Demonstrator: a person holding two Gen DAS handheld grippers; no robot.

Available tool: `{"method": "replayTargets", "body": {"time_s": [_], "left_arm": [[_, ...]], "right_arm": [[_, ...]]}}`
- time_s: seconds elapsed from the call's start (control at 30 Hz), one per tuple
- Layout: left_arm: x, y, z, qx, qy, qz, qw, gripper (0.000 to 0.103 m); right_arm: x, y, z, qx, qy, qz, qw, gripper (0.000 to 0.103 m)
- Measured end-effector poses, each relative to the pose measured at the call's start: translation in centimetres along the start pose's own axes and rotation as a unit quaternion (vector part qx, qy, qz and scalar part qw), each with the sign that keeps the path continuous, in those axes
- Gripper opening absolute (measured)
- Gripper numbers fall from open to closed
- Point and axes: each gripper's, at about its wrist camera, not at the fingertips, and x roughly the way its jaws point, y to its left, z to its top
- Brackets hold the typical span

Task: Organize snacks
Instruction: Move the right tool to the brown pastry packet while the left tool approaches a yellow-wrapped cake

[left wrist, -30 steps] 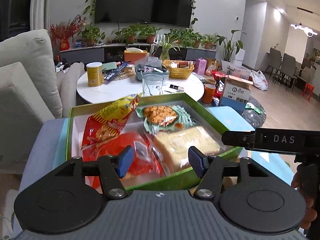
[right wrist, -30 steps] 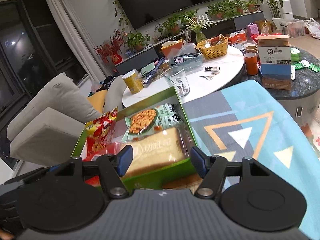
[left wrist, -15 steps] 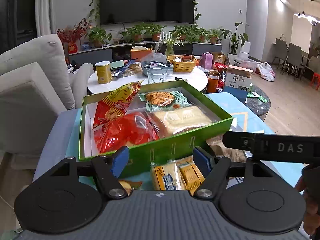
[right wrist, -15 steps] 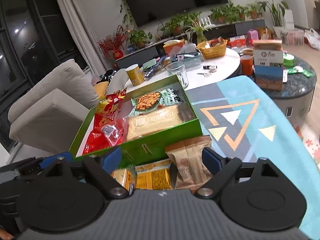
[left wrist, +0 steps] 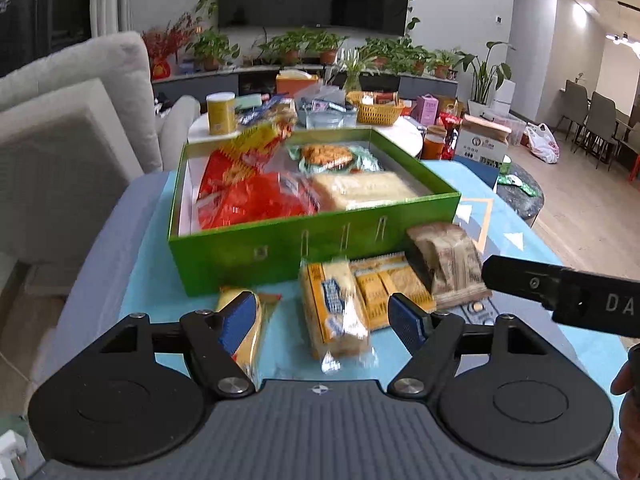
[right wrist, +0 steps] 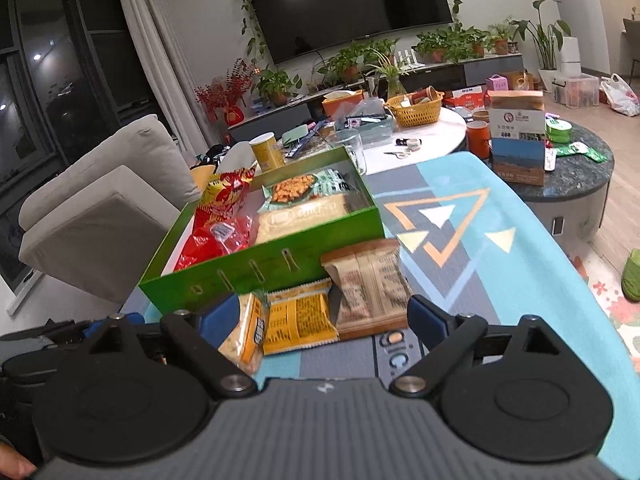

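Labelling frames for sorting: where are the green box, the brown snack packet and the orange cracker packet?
green box (right wrist: 256, 276), right wrist view, on its near front wall.
brown snack packet (right wrist: 370, 284), right wrist view, middle of its printed back.
orange cracker packet (right wrist: 298, 318), right wrist view, centre of wrapper.

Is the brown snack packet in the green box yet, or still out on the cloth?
Out. The brown packet lies on the cloth against the green box's front wall.

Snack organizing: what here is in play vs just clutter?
In play:
green box
brown packet
orange cracker packet
yellow biscuit packet
left tongs and right tongs, both open

Clutter:
wicker basket
yellow can
glass mug
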Motion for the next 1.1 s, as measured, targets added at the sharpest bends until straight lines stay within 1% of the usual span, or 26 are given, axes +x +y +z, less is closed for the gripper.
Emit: {"method": "replayTargets", "body": {"time_s": [0.13,0.27,0.57,0.9,1.1], "left_arm": [[0.1,-0.1,-0.8,0.001,0.009,0.002,1.0000,0.070],[0.5,-0.3,-1.0,-0.004,0.014,-0.002,0.9999,0.070],[2.8,-0.9,-0.9,-0.009,0.034,0.004,0.9994,0.071],[5.0,-1.7,-0.6,-0.003,0.050,0.012,0.9987,0.070],[6.3,-1.6,-0.6,-0.004,0.062,0.019,0.9979,0.071]], "right_arm": [[0.0,-0.4,-0.7,0.006,0.008,-0.005,1.000,0.064],[0.2,-0.5,-0.9,0.009,0.011,-0.008,1.000,0.064],[0.9,-1.8,-1.3,0.017,0.020,-0.013,1.000,0.064],[2.0,-3.4,-1.2,0.038,0.023,-0.021,0.999,0.064],[2.8,-3.8,-0.9,0.029,0.025,-0.032,0.999,0.064]]}}
